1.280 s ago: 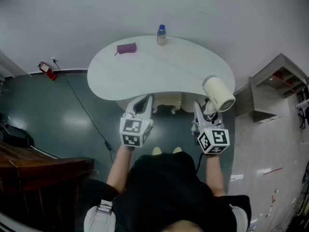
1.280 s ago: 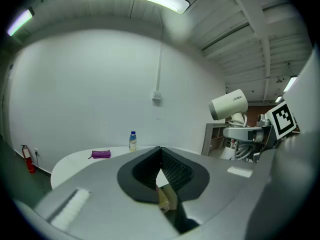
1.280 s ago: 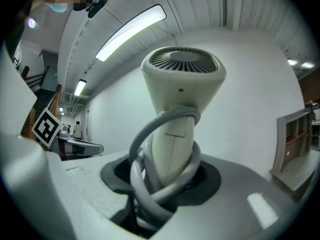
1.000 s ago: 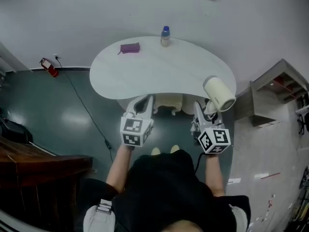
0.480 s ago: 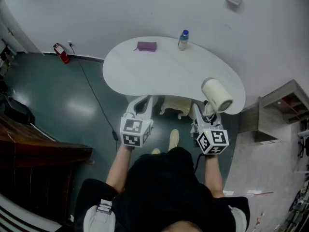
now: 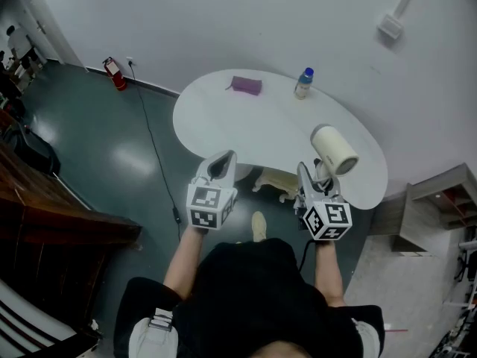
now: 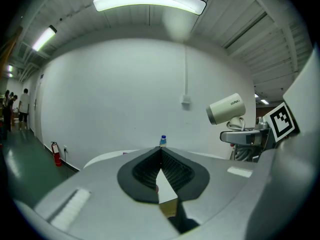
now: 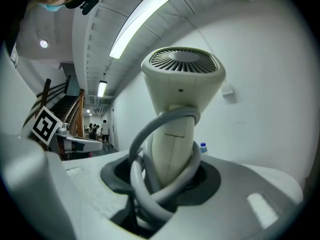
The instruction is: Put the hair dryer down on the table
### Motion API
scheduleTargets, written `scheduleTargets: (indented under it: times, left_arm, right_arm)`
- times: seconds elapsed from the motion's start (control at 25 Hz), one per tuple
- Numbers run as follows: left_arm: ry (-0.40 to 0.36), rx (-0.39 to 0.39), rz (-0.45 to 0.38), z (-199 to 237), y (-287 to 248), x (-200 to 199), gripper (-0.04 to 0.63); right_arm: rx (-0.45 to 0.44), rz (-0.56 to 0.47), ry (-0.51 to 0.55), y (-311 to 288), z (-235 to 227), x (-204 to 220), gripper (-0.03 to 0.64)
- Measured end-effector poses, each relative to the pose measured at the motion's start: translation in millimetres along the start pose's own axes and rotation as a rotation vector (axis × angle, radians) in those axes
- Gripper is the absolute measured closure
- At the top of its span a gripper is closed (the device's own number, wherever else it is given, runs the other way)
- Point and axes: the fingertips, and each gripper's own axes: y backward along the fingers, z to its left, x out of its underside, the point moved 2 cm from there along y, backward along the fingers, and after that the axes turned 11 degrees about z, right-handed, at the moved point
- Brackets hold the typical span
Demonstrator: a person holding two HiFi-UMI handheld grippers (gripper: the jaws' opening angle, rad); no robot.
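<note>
A cream hair dryer stands upright in my right gripper, its barrel hanging above the near right part of the white curved table. In the right gripper view the jaws are shut on the dryer's handle, with its grey cord looped round the handle and between the jaws. My left gripper hovers at the table's near edge, over the floor. Its jaws are shut with nothing in them. From the left gripper view the dryer shows at the right.
A purple pouch and a small blue-capped bottle sit at the table's far side, near the white wall. A red fire extinguisher and a floor cable are at the left. Dark wooden furniture is at the left, a shelf unit at the right.
The view has swung so that the table now lies more to the right and closer under the grippers. A foot has stepped forward. Both grippers keep their hold and spacing.
</note>
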Motion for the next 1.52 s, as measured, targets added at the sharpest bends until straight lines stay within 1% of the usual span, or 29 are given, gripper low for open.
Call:
scheduleTargets:
  times: [0.16,0.56,0.84,1.08,1.32,1.52]
  left_arm:
    - [0.016,-0.037,-0.012,7.5,-21.7,-15.6,0.591]
    - [0.064,-0.150,-0.019,14.8,-73.5,-39.1,0.591]
    - [0.092,-0.237,-0.025,11.0,-102.5,-47.1,0.591]
    - [0.117,-0.297,-0.009,11.0,-115.4,-43.3,0.591]
    - [0.135,-0.345,0.012,19.4,-127.3,-38.3,0.591]
    - [0.149,-0.358,0.043,31.5,-137.9,-30.0,0.591]
  right_arm:
    - [-0.049,0.007,0.031,-31.2,-12.1,-14.9,0.417]
    - [-0.173,0.032,0.088,-99.3,-54.1,-41.0,0.417]
    - [-0.282,0.063,0.121,-136.4,-78.6,-43.0,0.417]
    - [-0.355,0.091,0.137,-163.2,-85.7,-36.6,0.419]
    - [-0.388,0.118,0.169,-192.3,-87.8,-29.0,0.419]
    - [-0.394,0.145,0.188,-214.3,-85.1,-22.5,0.419]
